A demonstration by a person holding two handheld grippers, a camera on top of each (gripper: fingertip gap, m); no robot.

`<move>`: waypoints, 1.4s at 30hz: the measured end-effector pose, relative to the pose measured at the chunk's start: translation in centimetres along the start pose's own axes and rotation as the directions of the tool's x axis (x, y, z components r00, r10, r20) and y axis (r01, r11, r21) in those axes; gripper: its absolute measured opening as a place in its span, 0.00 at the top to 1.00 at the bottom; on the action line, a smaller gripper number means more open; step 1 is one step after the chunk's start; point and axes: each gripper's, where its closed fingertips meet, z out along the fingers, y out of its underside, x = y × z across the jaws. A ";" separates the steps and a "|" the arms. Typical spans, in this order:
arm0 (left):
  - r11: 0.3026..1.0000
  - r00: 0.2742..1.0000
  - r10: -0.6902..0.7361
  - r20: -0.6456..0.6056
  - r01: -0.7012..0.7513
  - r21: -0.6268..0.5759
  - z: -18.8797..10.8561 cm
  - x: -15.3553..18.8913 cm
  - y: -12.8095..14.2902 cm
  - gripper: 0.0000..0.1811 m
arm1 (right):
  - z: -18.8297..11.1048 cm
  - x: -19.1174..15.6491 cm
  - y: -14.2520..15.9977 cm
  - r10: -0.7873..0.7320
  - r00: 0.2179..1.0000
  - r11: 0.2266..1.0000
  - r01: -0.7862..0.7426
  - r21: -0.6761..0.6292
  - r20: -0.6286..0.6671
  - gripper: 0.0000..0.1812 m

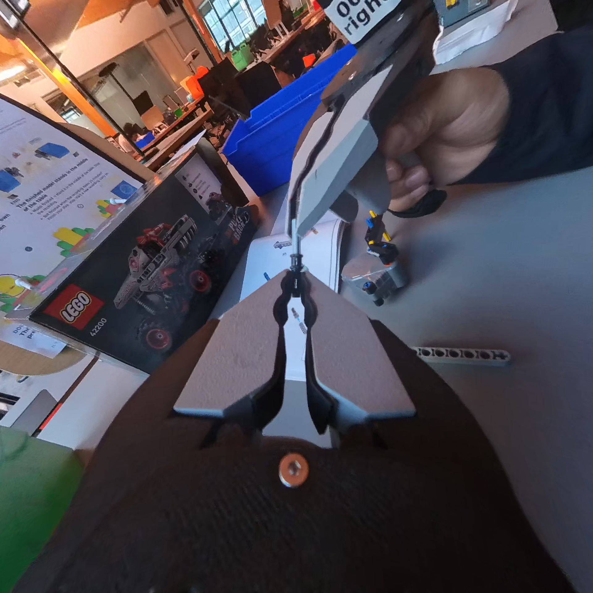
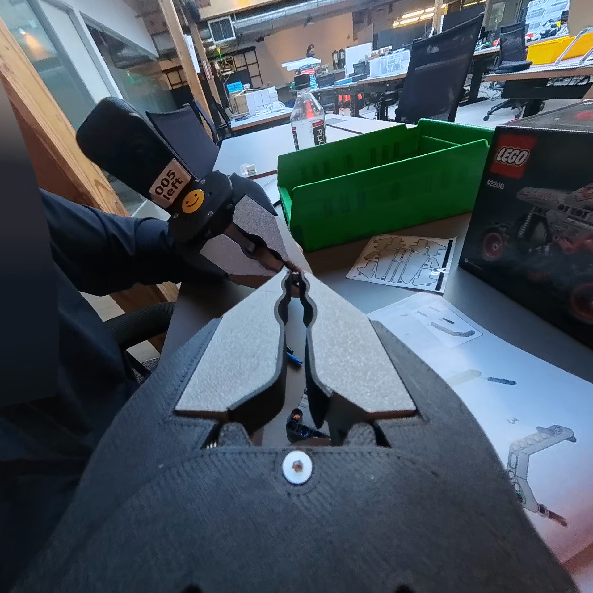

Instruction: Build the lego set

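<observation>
Grey table [image 1: 513, 288]: both grippers w/ pins

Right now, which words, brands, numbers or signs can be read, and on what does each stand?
I do not copy writing; these things bear it.
Black set box: logo, number, print, readable.
White poster: headings readable, small print blurred.
White label on right hand-held gripper: cut by edge.
Tan label on left hand-held gripper: readable; yellow smiley sticker beside it.
Clear bottle: label partly turned away.
Booklet page: step numbers.
</observation>
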 end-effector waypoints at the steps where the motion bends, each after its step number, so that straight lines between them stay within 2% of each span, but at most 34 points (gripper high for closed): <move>1: 1.000 1.000 0.001 -0.008 -0.001 -0.015 0.0 0.1 0.2 0.99 | 0.0 0.1 0.2 -0.004 1.000 1.000 0.004 -0.018 -0.003 0.99; 3: 0.999 0.999 0.035 0.005 -0.035 -0.042 0.0 -0.2 0.7 0.99 | 0.0 0.3 1.0 -0.029 0.999 0.996 0.027 -0.080 -0.020 0.99; 9: 0.946 0.950 0.298 0.090 -0.281 -0.160 0.1 -1.0 2.1 0.99 | 0.1 0.8 2.4 -0.087 0.995 0.980 0.075 -0.182 -0.056 0.98; 18: 0.876 0.890 0.454 0.053 -0.434 -0.208 0.4 0.0 3.1 0.99 | 0.3 1.1 3.5 -0.089 0.994 0.968 0.069 -0.242 -0.070 0.94; 20: 0.868 0.883 0.467 0.046 -0.449 -0.213 0.5 0.3 3.2 0.99 | 0.4 1.1 3.8 -0.102 0.992 0.963 0.082 -0.256 -0.067 0.99; 28: 0.890 0.908 0.418 0.029 -0.403 -0.215 0.5 0.5 3.3 0.99 | 0.4 1.0 4.1 -0.105 0.992 0.959 0.083 -0.271 -0.067 0.99; 39: 0.874 0.907 0.420 -0.030 -0.413 -0.258 0.5 1.6 4.6 1.00 | 0.7 0.8 5.7 -0.082 0.996 0.940 0.061 -0.336 -0.047 0.99; 42: 0.874 0.906 0.423 -0.033 -0.417 -0.250 0.3 1.8 4.6 1.00 | 0.8 0.6 5.9 -0.126 0.991 0.929 0.102 -0.355 -0.045 1.00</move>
